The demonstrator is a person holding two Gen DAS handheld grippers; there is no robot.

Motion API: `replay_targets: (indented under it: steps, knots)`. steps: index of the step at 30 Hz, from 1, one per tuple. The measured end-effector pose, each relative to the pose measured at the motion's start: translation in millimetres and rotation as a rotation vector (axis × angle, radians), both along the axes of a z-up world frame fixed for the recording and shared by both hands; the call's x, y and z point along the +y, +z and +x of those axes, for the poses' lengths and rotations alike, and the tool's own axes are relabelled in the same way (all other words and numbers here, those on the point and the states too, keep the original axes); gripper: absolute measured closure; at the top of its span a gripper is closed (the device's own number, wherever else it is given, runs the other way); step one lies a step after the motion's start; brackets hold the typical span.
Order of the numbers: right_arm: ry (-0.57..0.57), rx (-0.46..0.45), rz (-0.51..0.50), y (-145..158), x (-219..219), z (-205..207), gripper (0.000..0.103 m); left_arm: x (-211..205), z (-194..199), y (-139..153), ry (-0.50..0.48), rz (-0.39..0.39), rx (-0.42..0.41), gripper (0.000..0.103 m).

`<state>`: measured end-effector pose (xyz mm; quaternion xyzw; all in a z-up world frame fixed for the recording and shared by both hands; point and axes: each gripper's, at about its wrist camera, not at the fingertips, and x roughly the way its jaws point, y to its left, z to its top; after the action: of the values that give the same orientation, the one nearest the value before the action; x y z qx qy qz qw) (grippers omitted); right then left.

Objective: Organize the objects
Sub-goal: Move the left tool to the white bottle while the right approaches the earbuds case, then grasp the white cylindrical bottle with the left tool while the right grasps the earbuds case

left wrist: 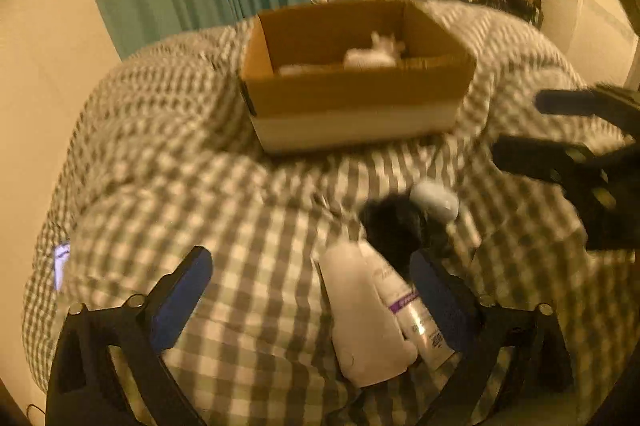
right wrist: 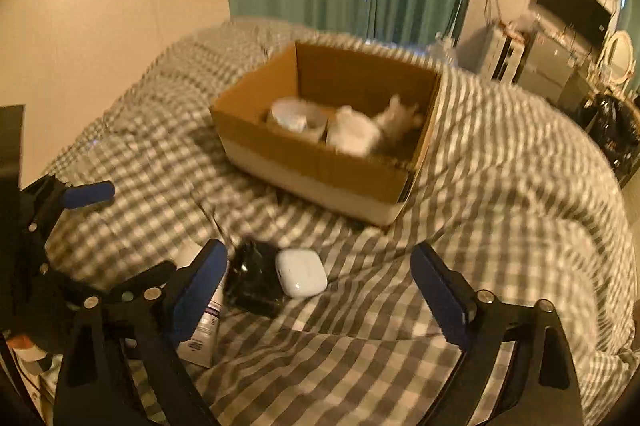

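We hold our left tool [left wrist: 312,294] spread wide above the checked bed [left wrist: 200,162], a white tube [left wrist: 404,302] lying between its fingers. Our right tool [right wrist: 320,286] is spread too, over a white earbud case [right wrist: 301,272] touching a black object [right wrist: 256,278]. The cardboard box [right wrist: 320,162] beyond holds white items.

A: The brown corrugated cardboard box [right wrist: 320,162], centre frame, looks matt, on a soft grey-and-white checked cloth bedcover [right wrist: 500,226].

B: The small white plastic case [right wrist: 301,272], lower centre, is smooth and glossy.
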<state>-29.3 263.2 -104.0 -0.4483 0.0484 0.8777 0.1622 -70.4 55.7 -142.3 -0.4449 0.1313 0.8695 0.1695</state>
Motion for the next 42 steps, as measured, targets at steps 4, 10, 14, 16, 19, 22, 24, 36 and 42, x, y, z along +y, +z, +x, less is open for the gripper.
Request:
replay_targets:
  steps: [4, 10, 14, 16, 19, 22, 24, 36, 42]
  knots:
    - [0.015, -0.096, -0.089, -36, 13, -19, 0.030, 3, -2, -15, -0.019, -0.018, -0.055, 0.028]
    - [0.034, -0.213, -0.116, -68, 17, -42, 0.035, 15, -5, -39, -0.053, -0.074, -0.133, 0.038]
    - [0.027, -0.307, -0.097, -91, 17, -54, 0.036, 21, -6, -47, -0.061, -0.087, -0.150, 0.038]
    - [0.023, -0.311, -0.097, -93, 18, -58, 0.036, 21, -7, -50, -0.058, -0.078, -0.159, 0.039]
    - [0.019, -0.317, -0.114, -97, 19, -59, 0.044, 20, -3, -49, -0.082, -0.049, -0.173, 0.056]
    - [0.017, -0.345, -0.089, -100, 16, -58, 0.053, 23, 1, -44, -0.094, -0.046, -0.165, 0.060]
    - [0.019, -0.355, -0.052, -101, 11, -57, 0.053, 20, 4, -41, -0.085, -0.036, -0.160, 0.067]
    - [0.004, -0.237, 0.072, -50, -18, -22, 0.053, 7, 23, -4, -0.098, 0.068, -0.087, 0.069]
    - [-0.004, -0.174, 0.089, -22, -29, -3, 0.053, -1, 26, 13, -0.095, 0.109, -0.068, 0.070]
